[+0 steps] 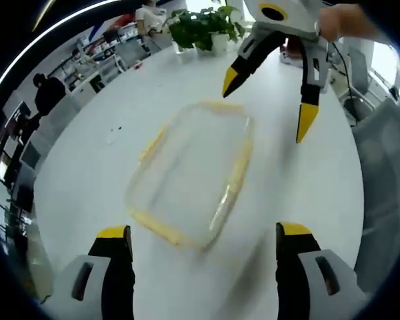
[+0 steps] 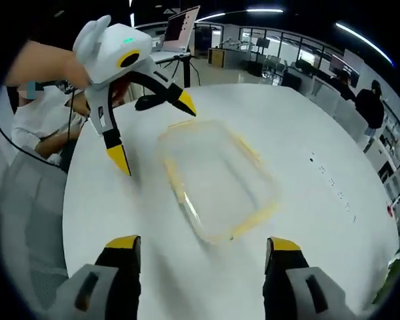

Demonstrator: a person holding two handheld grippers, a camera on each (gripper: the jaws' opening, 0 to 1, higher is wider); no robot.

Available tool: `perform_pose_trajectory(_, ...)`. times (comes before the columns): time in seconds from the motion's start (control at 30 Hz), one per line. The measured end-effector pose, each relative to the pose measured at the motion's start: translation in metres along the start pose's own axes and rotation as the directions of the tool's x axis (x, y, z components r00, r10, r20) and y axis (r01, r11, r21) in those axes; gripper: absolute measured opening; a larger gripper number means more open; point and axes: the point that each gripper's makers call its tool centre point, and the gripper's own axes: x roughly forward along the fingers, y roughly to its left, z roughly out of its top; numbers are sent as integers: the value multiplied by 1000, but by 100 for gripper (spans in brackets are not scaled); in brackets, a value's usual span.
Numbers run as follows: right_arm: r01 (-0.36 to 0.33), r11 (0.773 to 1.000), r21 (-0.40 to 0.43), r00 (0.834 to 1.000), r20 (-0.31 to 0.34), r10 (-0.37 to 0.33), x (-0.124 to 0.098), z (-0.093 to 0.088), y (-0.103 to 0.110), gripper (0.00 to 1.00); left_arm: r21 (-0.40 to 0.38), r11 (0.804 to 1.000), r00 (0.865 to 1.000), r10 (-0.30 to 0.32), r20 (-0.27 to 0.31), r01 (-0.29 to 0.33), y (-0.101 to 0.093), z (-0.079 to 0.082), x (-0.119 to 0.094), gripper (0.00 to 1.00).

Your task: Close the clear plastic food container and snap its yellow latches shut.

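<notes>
A clear plastic food container (image 1: 190, 173) with yellow latches along its edges lies flat on the white round table (image 1: 87, 173). My left gripper (image 1: 203, 233) stands open just short of the container's near edge, nothing between its yellow-tipped fingers. The right gripper (image 1: 270, 100) comes in from the far side, open, tips hovering above the container's far end. In the right gripper view the container (image 2: 217, 180) lies ahead of my open right gripper (image 2: 200, 243), and the left gripper (image 2: 153, 127) hangs open over its far left corner, held by a hand (image 2: 40, 63).
A potted green plant (image 1: 203, 27) stands at the table's far edge. A person in white (image 2: 43, 120) sits at the table's left side. Desks, a laptop (image 2: 180, 30) and other people stand beyond the table.
</notes>
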Motion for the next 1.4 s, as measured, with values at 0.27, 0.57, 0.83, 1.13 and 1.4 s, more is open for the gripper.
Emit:
perform_pose_trajectory(0.27,42,999,26,997,61,-43,-7,0,14,74,-62,997,998,39,50,-36,-11,-3,-11,88)
perform_pose_trajectory(0.57,104,993,61,983,148,-112,-22,5,31,74,-123,987,985,117,130,-101,-23,-4,-32,88)
perform_pose_trajectory(0.83,100,984,150,969,210,-130,-28,-7,52,74,-191,974,974,157,164,-125,-43,-16,-45,88)
perform_pose_trajectory(1.13,114,970,215,948,268,-171,-43,-19,69,73,-251,962,968,155,198,-103,-67,-27,-55,87)
perform_pose_trajectory(1.4,135,955,264,937,280,-210,-52,-42,88,74,-286,954,955,163,248,-89,-90,-28,-63,89)
